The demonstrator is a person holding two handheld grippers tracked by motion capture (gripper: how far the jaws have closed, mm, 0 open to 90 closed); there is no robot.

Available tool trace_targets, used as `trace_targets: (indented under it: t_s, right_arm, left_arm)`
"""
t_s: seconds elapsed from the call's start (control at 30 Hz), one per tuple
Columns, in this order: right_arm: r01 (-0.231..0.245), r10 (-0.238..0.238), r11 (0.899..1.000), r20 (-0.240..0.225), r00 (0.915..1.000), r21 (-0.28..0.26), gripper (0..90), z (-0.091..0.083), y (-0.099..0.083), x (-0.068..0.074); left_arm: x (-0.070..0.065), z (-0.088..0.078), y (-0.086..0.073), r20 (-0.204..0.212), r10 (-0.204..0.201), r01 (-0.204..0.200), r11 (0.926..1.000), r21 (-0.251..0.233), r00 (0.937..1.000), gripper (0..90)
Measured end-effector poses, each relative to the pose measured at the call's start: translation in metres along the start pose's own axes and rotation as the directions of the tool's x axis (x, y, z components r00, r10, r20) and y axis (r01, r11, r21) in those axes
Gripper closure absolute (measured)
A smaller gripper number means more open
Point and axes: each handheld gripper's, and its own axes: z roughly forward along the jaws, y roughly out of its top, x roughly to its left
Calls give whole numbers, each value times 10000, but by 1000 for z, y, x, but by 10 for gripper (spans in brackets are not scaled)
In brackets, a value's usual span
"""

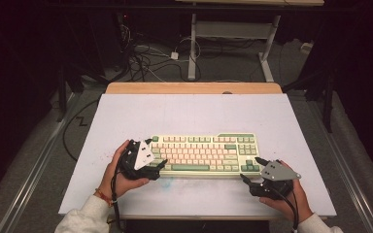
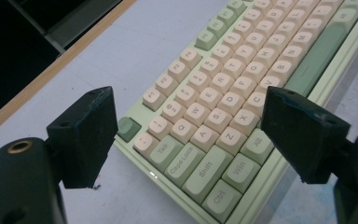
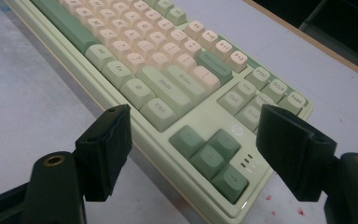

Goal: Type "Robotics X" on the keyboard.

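Note:
A pale green keyboard with cream and green keys lies across the near middle of the white tabletop. My left gripper is at its left end, held in a hand. Its jaws stand open around the near left corner of the keyboard, without touching it. My right gripper is at the keyboard's near right corner. It is open too, its jaws straddling the arrow-key corner of the keyboard with a gap on each side.
A wooden edge runs along the far side of the table. Beyond it are cables on the floor and the white legs of another desk. Small red specks mark the tabletop near the right gripper.

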Motion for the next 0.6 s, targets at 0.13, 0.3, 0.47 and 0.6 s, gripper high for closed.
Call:
trace_targets:
  t_s: [0.13,0.3,0.47,0.6]
  right_arm:
    - [6,-6,10000,4,10000,-2,268,0,0,0]
    - [-2,2,10000,20,10000,-17,268,0,0,0]
    - [7,-7,10000,36,10000,-27,269,0,1,-1]
    - [-81,81,10000,49,10000,-57,268,0,1,-2]
  left_arm:
    - [1,-2,-6,-63,-4,5,9999,112,10000,175]
    - [0,-4,-13,-86,-27,28,9998,177,10000,168]
    - [0,-6,-18,-155,-71,74,9998,197,9999,168]
    - [0,-8,-25,-201,-165,170,9996,243,9997,166]
